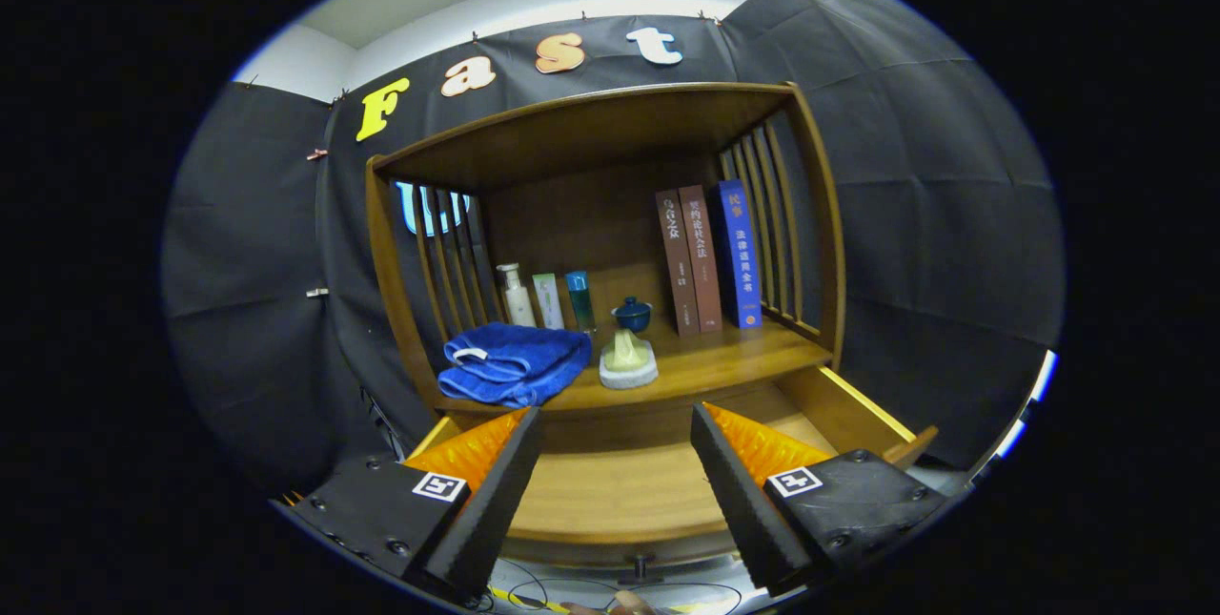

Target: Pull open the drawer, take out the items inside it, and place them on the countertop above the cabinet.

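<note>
Drawer [624, 491]: pulled open, its bare wooden floor lying between and just under the jaws; no item shows on the visible part of it.
Gripper [615, 477]: fingers spread wide apart, released, holding nothing.
Countertop [724, 362]: beyond the fingers, carrying a folded blue towel [515, 362] and a pale sponge-like item [627, 362] near its front edge.
Back row: bottles [548, 298], a small blue lidded cup [632, 313] and upright books [710, 257], well beyond the jaws.
Progress: opening looks done; the emptying also seems finished or nearly so, judging by the bare drawer.
Edges: drawer side wall [853, 410] just beside the right finger; slatted cabinet sides flank the shelf.
Room: free countertop lies ahead of the right finger, in front of the books.
</note>
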A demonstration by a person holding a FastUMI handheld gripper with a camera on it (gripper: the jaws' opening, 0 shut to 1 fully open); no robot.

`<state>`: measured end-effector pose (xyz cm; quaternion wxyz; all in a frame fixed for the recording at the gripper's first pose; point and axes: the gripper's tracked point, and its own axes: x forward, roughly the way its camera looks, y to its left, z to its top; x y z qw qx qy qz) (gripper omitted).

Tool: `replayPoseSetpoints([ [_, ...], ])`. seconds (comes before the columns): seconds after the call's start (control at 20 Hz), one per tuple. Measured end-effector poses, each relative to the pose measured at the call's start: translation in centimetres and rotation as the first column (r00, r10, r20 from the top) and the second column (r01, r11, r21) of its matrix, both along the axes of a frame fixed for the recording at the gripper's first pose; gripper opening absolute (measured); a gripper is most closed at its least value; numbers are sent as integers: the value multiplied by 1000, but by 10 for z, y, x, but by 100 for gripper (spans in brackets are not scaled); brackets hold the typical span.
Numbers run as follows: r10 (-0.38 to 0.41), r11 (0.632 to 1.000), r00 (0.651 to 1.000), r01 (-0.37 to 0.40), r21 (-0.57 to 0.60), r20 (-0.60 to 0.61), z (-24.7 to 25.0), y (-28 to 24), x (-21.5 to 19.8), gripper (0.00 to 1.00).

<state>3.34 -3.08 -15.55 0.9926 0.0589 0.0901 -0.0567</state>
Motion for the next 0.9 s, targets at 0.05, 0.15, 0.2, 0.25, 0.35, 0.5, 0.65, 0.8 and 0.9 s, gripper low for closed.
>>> replayPoseSetpoints([
  [0.05,-9,1000,1000,9,-1,-4,-12,-1,-11,99],
  [0.15,-9,1000,1000,9,3,-7,-35,0,-29,99],
  [0.2,-9,1000,1000,9,-4,-8,-47,0,-35,99],
  [0.25,-4,1000,1000,3,-18,-17,-60,1,-39,99],
  [0.35,5,999,999,-8,-50,-51,-88,4,-47,99],
  [0.5,5,997,995,-12,-72,-101,-121,3,-50,99],
  [0.65,-8,997,992,-1,-74,-126,-138,-2,-42,99],
  [0.8,-6,998,988,-4,-63,-153,-147,-2,-36,100],
  [0.9,-8,998,987,-2,-60,-159,-148,-3,-35,99],
])
